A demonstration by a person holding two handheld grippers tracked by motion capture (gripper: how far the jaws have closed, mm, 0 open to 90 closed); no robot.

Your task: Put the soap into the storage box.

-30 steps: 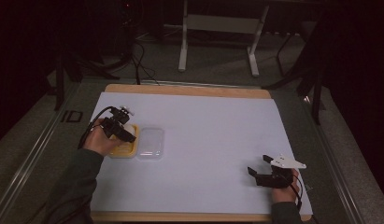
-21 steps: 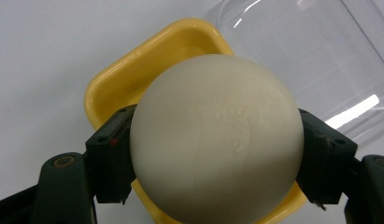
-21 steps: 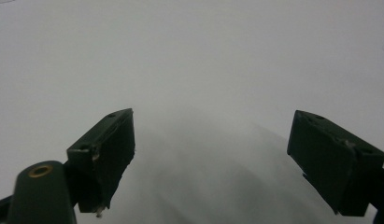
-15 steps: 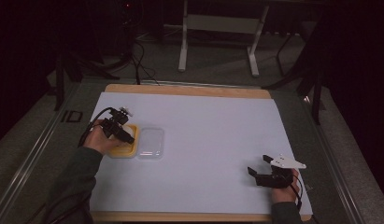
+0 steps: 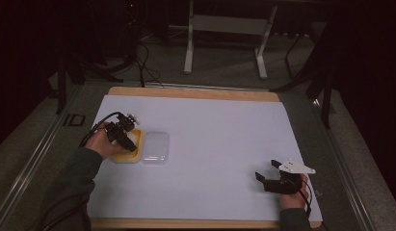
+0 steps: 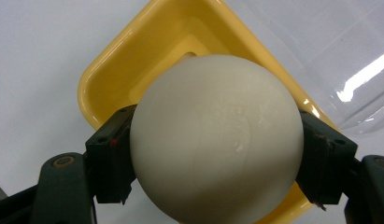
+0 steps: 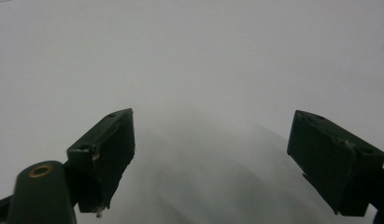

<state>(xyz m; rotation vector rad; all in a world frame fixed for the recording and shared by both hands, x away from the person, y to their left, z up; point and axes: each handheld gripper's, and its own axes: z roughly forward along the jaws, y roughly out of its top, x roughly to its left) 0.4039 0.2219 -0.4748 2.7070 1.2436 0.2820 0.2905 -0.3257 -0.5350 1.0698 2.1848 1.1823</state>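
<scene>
White paper covers the table (image 5: 219,144) under dim light. Left gripper (image 6: 213,154) clenches a white ball (image 6: 216,135) between both jaws, centre frame, just above the yellow tray (image 6: 115,60); a clear lid (image 5: 155,147) lies beside it. Right gripper (image 5: 269,179) idles spread wide, lower right. Judging by this, the ball's transfer is midway, the lid untouched

One smooth white ball (image 6: 216,135), one shallow yellow plastic tray (image 6: 133,70) and one clear plastic lid (image 5: 155,147) are in view. There are two black two-jaw grippers, one in each hand.
</scene>
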